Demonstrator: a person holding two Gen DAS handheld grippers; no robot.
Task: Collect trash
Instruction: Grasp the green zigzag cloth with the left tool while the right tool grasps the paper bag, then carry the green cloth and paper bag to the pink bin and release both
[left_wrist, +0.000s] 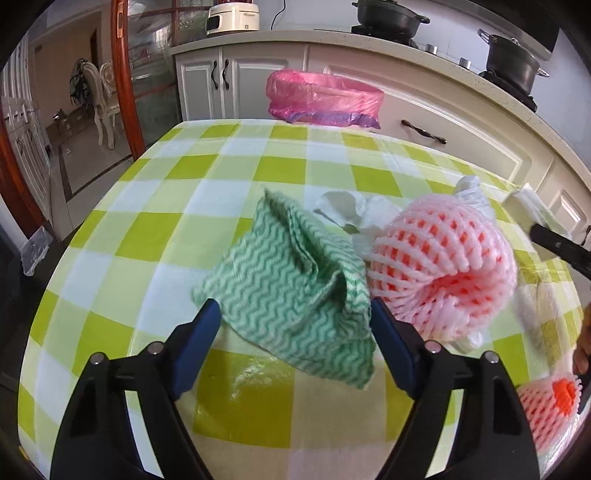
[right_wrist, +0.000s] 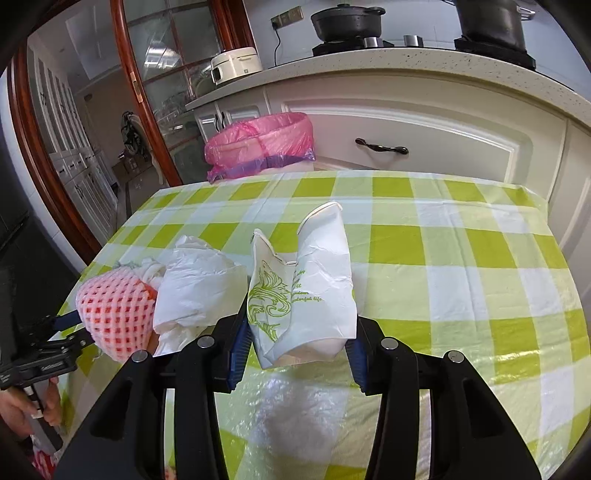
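Right gripper (right_wrist: 297, 328) clamps the crumpled white paper cup (right_wrist: 301, 291); left gripper (left_wrist: 295, 325) brackets the green zigzag cloth (left_wrist: 291, 291), grip unclear; next, the pink-lined bin (right_wrist: 260, 142) beyond the table's far edge.

A crushed white paper cup (right_wrist: 306, 284) bears a green flourish and small green lettering; only the closing words, apparently "colorful life", can be made out. The lines above are too creased to read.

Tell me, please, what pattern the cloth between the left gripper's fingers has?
The cloth has green and white zigzag stripes, clearest in the left wrist view.
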